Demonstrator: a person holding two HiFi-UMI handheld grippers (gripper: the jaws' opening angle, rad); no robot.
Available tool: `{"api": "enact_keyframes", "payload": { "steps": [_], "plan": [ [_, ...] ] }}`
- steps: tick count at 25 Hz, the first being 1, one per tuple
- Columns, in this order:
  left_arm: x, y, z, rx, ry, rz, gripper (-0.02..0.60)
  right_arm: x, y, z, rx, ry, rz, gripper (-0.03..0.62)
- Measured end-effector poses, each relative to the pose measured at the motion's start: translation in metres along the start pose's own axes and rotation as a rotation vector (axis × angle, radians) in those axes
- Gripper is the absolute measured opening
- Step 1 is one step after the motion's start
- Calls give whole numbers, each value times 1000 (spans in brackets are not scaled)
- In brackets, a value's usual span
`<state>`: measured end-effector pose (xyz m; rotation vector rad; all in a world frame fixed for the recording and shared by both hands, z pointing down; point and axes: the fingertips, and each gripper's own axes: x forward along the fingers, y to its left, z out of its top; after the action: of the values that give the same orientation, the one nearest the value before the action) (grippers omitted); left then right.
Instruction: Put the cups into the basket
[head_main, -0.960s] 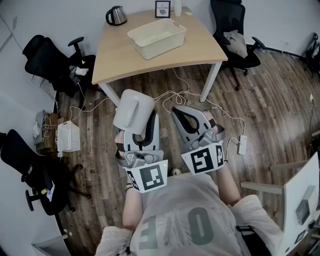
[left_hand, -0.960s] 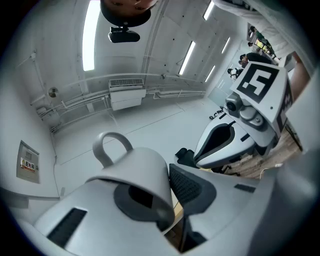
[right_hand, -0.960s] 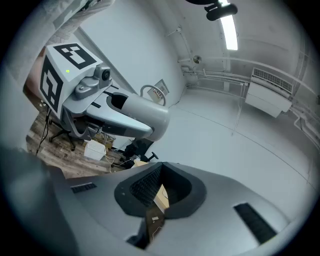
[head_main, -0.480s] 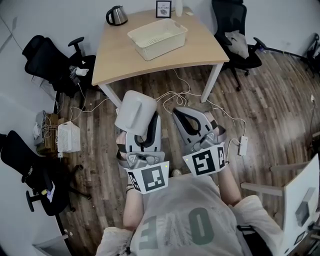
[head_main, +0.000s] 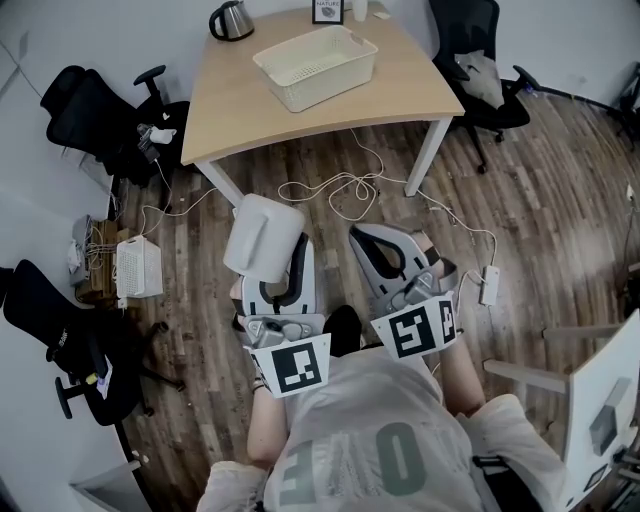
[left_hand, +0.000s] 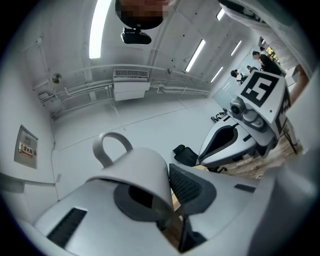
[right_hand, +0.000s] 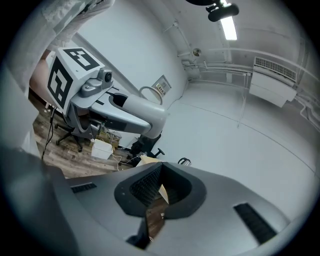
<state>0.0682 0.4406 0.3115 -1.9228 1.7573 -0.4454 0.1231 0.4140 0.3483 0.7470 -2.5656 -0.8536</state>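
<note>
Progress looks early: the basket (head_main: 272, 68) sits on the desk (head_main: 230, 110) at 12 o'clock, well apart from the person, and appears empty. One white cup (left_hand: 132, 170) is clamped by its wall in the left tongs (left_hand: 169, 190), handle up, held over the wooden floor. The right tongs (right_hand: 159, 187) are closed with nothing between them. No other cup shows. What is left, I judge, is carrying it across and releasing it. Loose cables (head_main: 340, 185) lie on the floor in the path; office chairs (head_main: 95, 110) flank the desk, and a kettle (head_main: 228, 18) stands at the basket's 11 o'clock.
</note>
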Motion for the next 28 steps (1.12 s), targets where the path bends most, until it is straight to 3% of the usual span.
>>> {"api": "enact_keyframes", "payload": {
  "steps": [6, 12, 16, 28],
  "plan": [
    [20, 11, -21, -5, 17, 9, 80, 16, -9, -14, 49, 3, -5, -2],
    [80, 22, -42, -7, 16, -8, 80, 58, -44, -38, 48, 28, -26, -2],
    [130, 37, -53, -29, -46, -8, 80, 102, -72, -48, 31, 37, -30, -2],
    [269, 124, -99, -45, -88, -23, 80, 246, -157, -53, -4, 49, -56, -2]
  ]
}}
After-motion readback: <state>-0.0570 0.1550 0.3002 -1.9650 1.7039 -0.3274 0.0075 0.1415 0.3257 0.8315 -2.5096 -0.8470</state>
